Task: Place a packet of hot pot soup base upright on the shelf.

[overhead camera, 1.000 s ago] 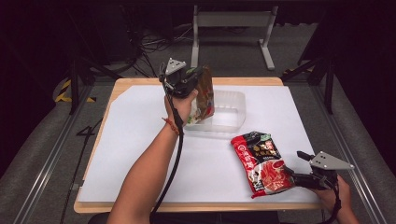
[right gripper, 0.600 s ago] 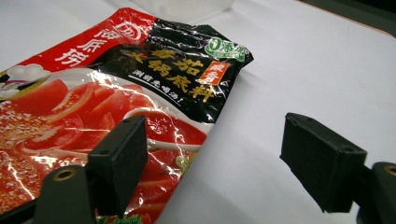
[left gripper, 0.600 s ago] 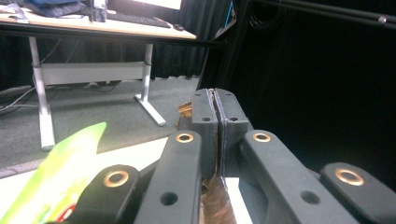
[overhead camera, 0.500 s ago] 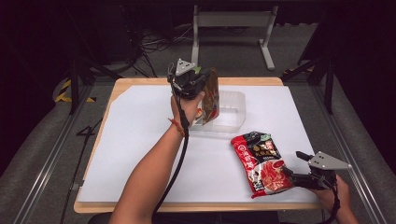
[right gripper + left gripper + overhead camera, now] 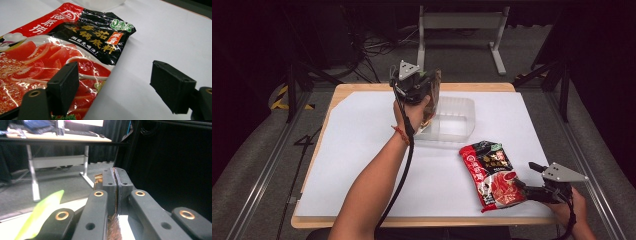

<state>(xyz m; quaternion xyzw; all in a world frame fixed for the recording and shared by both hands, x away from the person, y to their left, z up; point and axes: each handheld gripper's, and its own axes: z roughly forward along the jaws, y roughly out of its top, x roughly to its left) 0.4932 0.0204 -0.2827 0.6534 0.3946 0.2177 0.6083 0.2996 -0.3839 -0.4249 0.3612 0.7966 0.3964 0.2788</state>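
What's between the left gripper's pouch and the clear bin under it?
Nothing visible. The left gripper holds the brown pouch upright over the near-left end of the clear bin, which looks empty. The red pouch lies apart, by the right gripper.

Red-and-black pouch (tomato print), white mat
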